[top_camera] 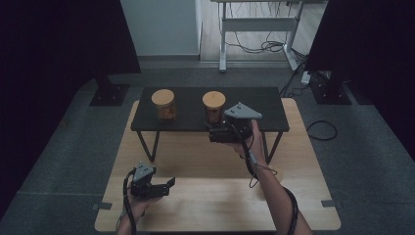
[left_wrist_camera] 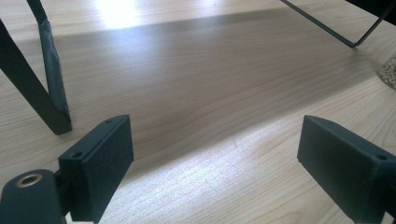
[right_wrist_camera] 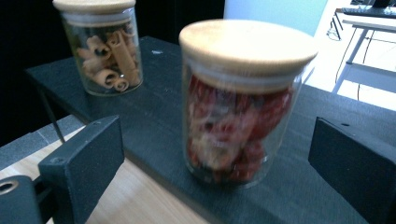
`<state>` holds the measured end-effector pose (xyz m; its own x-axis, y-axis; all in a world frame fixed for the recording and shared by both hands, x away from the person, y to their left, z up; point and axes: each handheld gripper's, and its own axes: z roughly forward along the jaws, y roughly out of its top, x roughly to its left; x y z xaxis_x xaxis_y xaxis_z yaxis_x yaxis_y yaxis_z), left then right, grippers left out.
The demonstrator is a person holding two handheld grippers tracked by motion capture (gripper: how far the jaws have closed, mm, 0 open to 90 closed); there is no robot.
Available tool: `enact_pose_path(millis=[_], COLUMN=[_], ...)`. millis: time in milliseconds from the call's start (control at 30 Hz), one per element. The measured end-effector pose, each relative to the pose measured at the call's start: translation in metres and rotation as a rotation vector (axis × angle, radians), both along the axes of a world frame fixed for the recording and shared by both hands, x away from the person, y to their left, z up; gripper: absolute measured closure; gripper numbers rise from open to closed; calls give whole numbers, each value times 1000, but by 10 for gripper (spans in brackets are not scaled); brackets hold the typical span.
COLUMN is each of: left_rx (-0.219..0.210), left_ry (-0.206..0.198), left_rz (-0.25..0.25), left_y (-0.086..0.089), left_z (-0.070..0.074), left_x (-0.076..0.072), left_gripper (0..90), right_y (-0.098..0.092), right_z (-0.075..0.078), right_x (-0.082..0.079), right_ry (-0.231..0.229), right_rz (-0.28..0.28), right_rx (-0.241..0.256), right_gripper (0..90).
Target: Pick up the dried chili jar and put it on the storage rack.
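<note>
Two glass jars with wooden lids stand on a low black shelf (top_camera: pixel 264 105). One jar (top_camera: pixel 163 105) (right_wrist_camera: pixel 105 49) holds tan curled pieces; the other jar (top_camera: pixel 214 107) (right_wrist_camera: pixel 240 102) holds red pieces. My right gripper (top_camera: pixel 215 134) (right_wrist_camera: pixel 215 172) is open at the shelf's front edge, its jaws standing wide on either side of the red-filled jar and just short of it. My left gripper (top_camera: pixel 169 185) (left_wrist_camera: pixel 210 177) hangs open low over the wooden table (top_camera: pixel 205 205) near its front left, with nothing between its jaws.
The shelf rests on thin black wire legs (top_camera: pixel 149 147) (left_wrist_camera: pixel 51 88) on the table. A small pale object (left_wrist_camera: pixel 388 73) lies at the right edge of the left gripper view. Black stands (top_camera: pixel 110 93) and cables (top_camera: pixel 323 129) sit on the grey floor around the table.
</note>
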<state>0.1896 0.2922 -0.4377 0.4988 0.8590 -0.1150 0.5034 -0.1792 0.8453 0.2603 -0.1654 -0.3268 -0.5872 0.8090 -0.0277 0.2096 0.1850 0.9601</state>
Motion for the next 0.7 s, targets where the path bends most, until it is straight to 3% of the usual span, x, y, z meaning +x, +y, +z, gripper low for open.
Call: enact_pose_path(millis=[433, 700], left_rx=[4, 18], left_ry=[4, 12], left_rz=[-1, -11], left_y=[-1, -6], left_z=[0, -1], left_x=[0, 1], left_gripper=[102, 102], right_y=[-21, -35], right_z=[-29, -49], right_x=[-33, -46], right_ry=[-18, -2], right_rz=[13, 0], right_rx=[36, 60], right_gripper=[32, 36])
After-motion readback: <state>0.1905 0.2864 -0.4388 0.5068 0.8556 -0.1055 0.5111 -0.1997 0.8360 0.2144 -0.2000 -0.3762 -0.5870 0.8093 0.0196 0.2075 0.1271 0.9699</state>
